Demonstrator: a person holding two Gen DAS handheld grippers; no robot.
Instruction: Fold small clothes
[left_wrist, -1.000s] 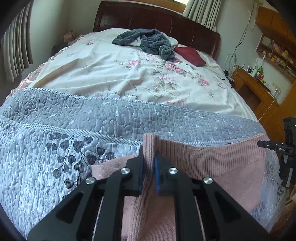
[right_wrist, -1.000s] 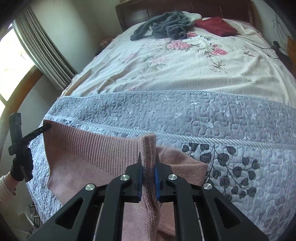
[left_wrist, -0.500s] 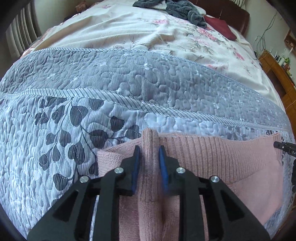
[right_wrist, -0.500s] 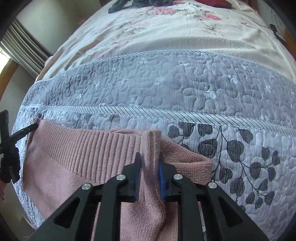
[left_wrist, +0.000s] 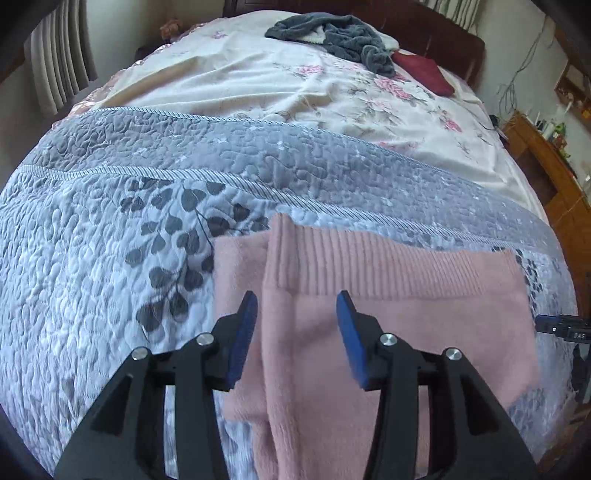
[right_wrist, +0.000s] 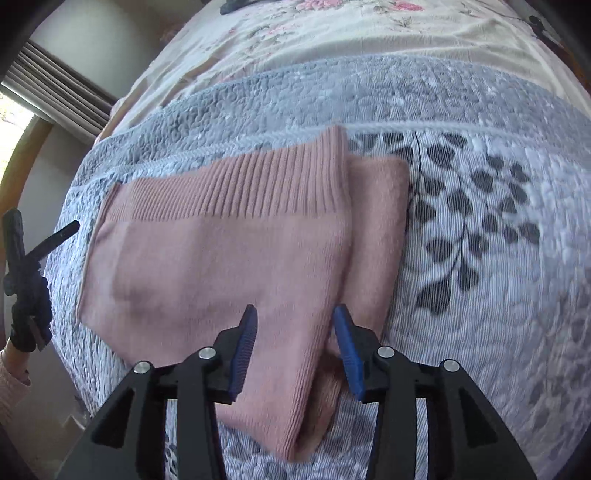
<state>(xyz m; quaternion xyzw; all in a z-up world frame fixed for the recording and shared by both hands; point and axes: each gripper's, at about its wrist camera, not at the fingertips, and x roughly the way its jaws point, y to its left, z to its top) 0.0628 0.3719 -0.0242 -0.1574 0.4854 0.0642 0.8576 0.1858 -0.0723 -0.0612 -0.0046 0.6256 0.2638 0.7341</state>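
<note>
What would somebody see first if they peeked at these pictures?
First, the pink knitted garment, folded and lying flat on the grey leaf-patterned quilt at the near end of the bed. Then the two grippers' blue-padded fingers, spread open just above it. Far off near the headboard lies a crumpled dark grey blanket beside a dark red cloth.

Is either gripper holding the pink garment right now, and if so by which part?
Neither. The left gripper and right gripper both have their jaws spread open above the pink garment, which lies folded on the quilt.

Folded pink knit garment (left_wrist: 388, 306) on quilt (left_wrist: 110, 258)
</note>
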